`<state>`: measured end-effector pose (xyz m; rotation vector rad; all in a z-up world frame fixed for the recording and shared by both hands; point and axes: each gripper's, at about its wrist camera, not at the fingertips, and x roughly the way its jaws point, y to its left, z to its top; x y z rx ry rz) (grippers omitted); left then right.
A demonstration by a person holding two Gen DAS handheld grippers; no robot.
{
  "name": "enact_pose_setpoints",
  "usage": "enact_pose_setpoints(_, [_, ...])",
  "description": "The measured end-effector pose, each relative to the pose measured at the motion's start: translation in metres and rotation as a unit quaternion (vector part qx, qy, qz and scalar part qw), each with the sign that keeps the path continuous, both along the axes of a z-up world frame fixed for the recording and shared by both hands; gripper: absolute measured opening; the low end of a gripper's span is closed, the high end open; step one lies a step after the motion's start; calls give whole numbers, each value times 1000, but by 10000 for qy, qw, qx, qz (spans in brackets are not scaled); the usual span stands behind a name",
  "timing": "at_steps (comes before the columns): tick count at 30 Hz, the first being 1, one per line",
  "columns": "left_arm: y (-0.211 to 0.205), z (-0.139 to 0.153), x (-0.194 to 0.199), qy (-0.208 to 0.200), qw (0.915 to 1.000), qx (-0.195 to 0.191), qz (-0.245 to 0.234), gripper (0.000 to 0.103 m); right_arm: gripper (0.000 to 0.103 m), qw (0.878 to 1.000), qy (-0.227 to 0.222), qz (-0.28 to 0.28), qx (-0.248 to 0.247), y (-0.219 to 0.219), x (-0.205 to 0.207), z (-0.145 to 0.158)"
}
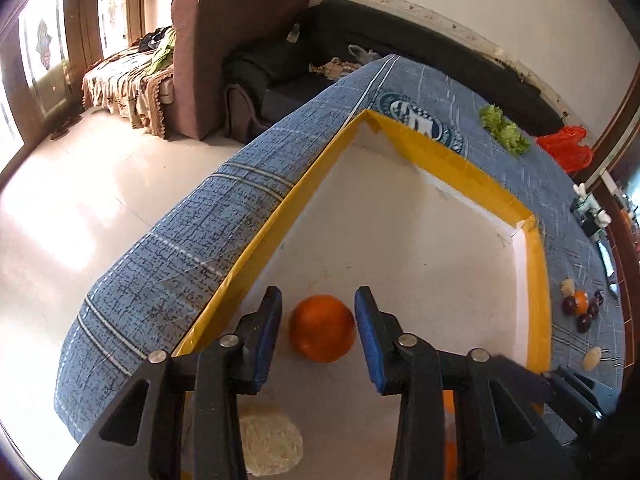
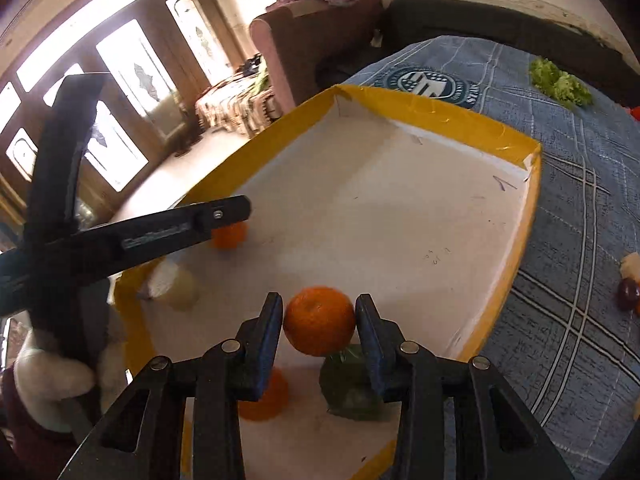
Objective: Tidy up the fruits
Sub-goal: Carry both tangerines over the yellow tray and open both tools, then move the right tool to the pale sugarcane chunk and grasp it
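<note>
The right gripper [image 2: 319, 314] has its jaws closed on an orange [image 2: 319, 321], held above the yellow-edged tray [image 2: 516, 236]. The left gripper [image 1: 318, 312] has its jaws open around another orange [image 1: 322, 328], which lies on the tray [image 1: 448, 156] floor without touching them.

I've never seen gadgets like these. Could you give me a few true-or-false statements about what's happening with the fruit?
1. The left gripper has its jaws clamped on the first orange. False: the jaws stand open, with a gap on each side of it.
2. The right gripper holds the second orange between its jaws. True.
3. The tray has a yellow rim. True.
4. The lettuce lies inside the tray. False: it lies on the blue cloth, beyond the tray.
</note>
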<state>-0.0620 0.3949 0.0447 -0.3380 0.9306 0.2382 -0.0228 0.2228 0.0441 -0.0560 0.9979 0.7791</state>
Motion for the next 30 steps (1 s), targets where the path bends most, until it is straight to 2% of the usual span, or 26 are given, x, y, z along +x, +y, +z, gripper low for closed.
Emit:
enact_pose_setpoints(3, [-5, 11, -11, -189, 9998, 108, 25, 50, 58, 9998, -42, -36, 197, -6, 1, 6])
enact_pose_setpoints(7, [-18, 38, -40, -560, 9979, 267, 182, 56, 61, 9980, -296, -250, 506, -40, -7, 28])
enact_pose_setpoints(10, [-39, 60, -69, -938, 9949, 300, 203, 66, 67, 9950, -638, -456, 612, -73, -19, 43])
enact_pose_setpoints(12, [-58, 72, -85, -1183, 9922, 338, 196, 72, 67, 9927, -827, -631, 603, -92, -22, 49])
enact_pose_setpoints(16, [-93, 79, -101, -1501, 9878, 378, 188, 75, 67, 9884, -922, -1029, 636, -137, -25, 55])
enact_pose_setpoints(18, [-114, 77, -105, -1507, 9866, 575, 246, 75, 67, 9866, -862, -1218, 660, -156, -21, 54])
enact_pose_setpoints(24, [-165, 60, -112, -1393, 9878, 667, 175, 75, 67, 9757, -779, -1940, 653, -229, -21, 48])
enact_pose_setpoints(30, [-196, 67, -128, -1563, 9866, 449, -102, 75, 67, 9668, -704, -2339, 748, -277, -28, 40])
